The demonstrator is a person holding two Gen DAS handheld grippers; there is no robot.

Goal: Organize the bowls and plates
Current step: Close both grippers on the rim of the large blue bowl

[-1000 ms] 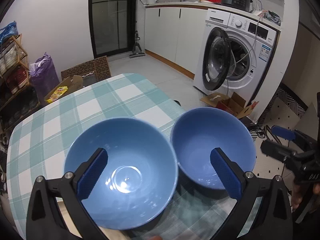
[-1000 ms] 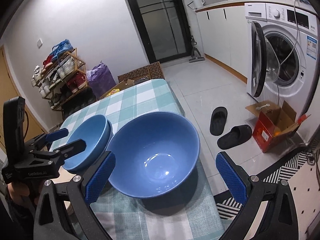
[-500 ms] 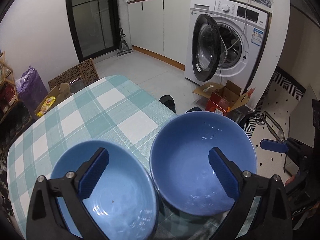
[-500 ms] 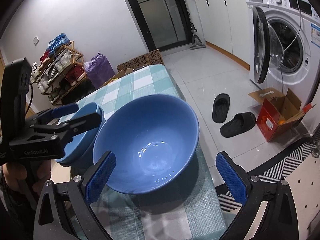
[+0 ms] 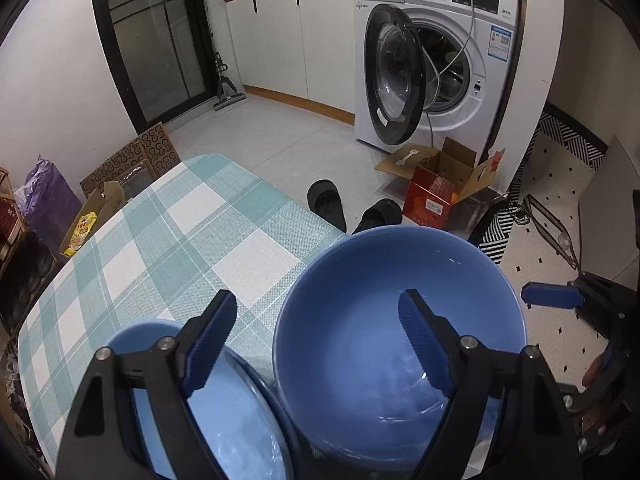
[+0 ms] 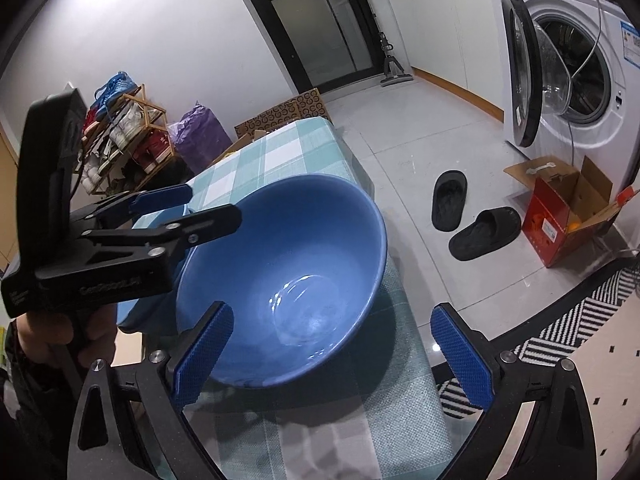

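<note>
Two blue bowls are sitting on the checked table [image 5: 168,240]. The big bowl [image 5: 400,340] is standing at the table's edge nearest the washing machine [image 5: 440,60], and the smaller bowl [image 5: 224,412] is sitting just beside it on the side away from the machine. The left gripper [image 5: 316,344] is closing, its jaws astride the big bowl's near rim, not yet pressing it. The right gripper [image 6: 332,356] is hanging released, the big bowl's near wall between its jaws.
</note>
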